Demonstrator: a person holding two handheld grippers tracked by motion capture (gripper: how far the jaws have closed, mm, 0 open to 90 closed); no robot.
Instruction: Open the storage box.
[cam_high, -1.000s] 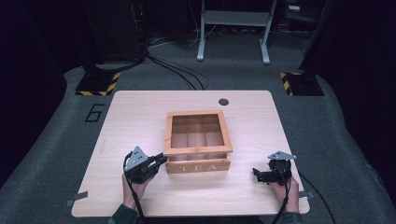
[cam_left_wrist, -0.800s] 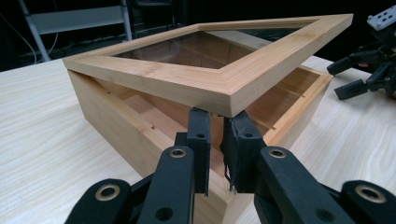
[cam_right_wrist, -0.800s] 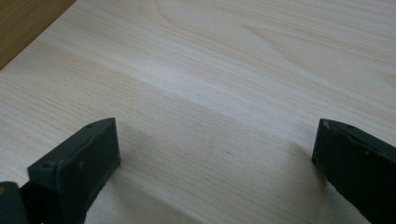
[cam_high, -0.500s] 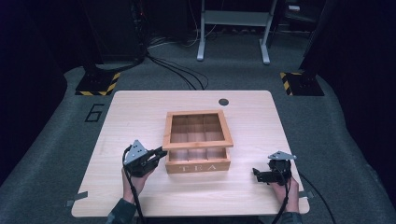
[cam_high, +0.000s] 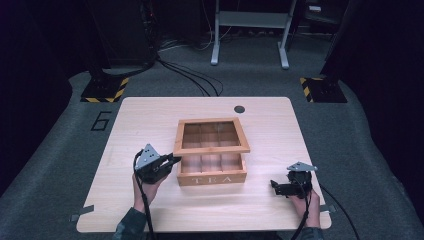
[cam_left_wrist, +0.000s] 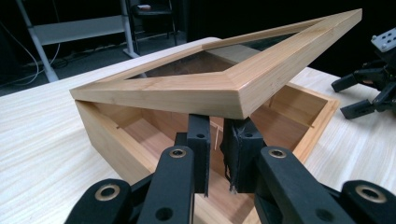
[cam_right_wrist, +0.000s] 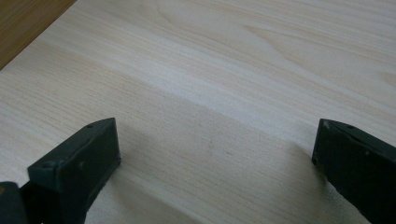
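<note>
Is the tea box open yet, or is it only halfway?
Only partway. The lid is already off the front of the tea box and tilted up. The left gripper, jaws nearly shut, is pushing up under its corner. Swinging it fully open is left. The right gripper rests open on the table.

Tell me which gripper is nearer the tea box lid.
Left. The left gripper sits shut under the tea box lid, propping up its corner. The right gripper stays open over the table, apart.

High view above the near edge, facing 12 o'clock over the tabletop (cam_high: 150, 210), left gripper view close under the lid (cam_left_wrist: 233, 91), shared with high view, right gripper view close on bare tabletop
</note>
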